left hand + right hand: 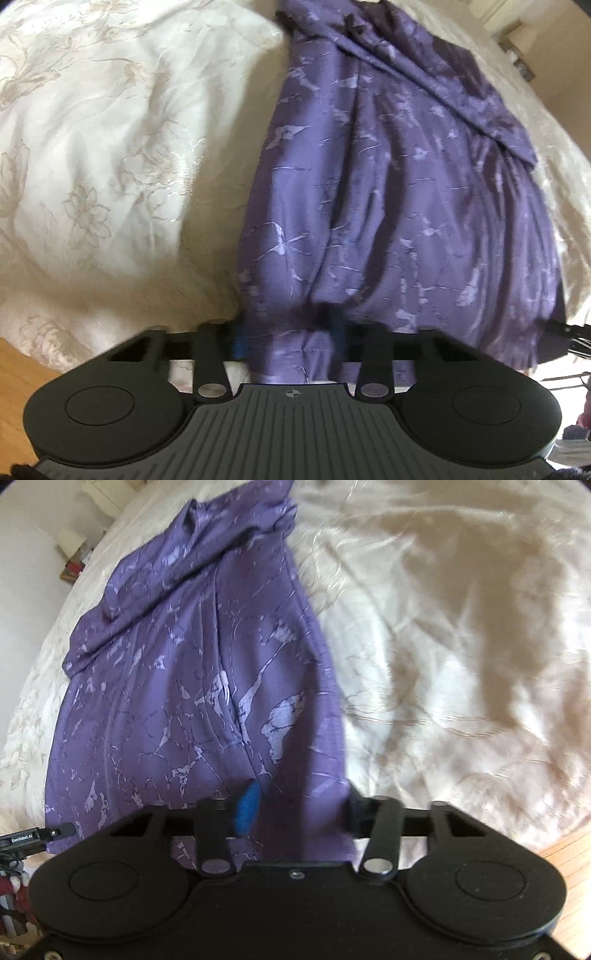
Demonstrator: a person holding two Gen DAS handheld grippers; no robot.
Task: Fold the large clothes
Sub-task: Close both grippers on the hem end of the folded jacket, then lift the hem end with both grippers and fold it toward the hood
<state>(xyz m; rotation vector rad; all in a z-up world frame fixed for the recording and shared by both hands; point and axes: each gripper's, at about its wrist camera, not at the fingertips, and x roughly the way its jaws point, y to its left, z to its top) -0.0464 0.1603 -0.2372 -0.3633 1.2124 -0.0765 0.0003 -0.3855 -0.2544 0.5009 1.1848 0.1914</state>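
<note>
A large purple garment (388, 192) with a pale marbled print lies lengthwise on a cream bedspread (110, 147). Its sleeve is folded across the far part. My left gripper (288, 332) is shut on the garment's near hem, with cloth bunched between its blue pads. In the right wrist view the same garment (192, 686) stretches away on the bedspread (461, 646). My right gripper (295, 808) is shut on the near hem at the garment's right corner. The blue pad (245, 808) shows on the left, the other is hidden by cloth.
Wooden floor shows beside the bed at the lower left (22, 373) and at the lower right (569, 853). The other gripper's tip (26, 840) appears at the left edge. A bedside stand with small items (72, 559) sits far left.
</note>
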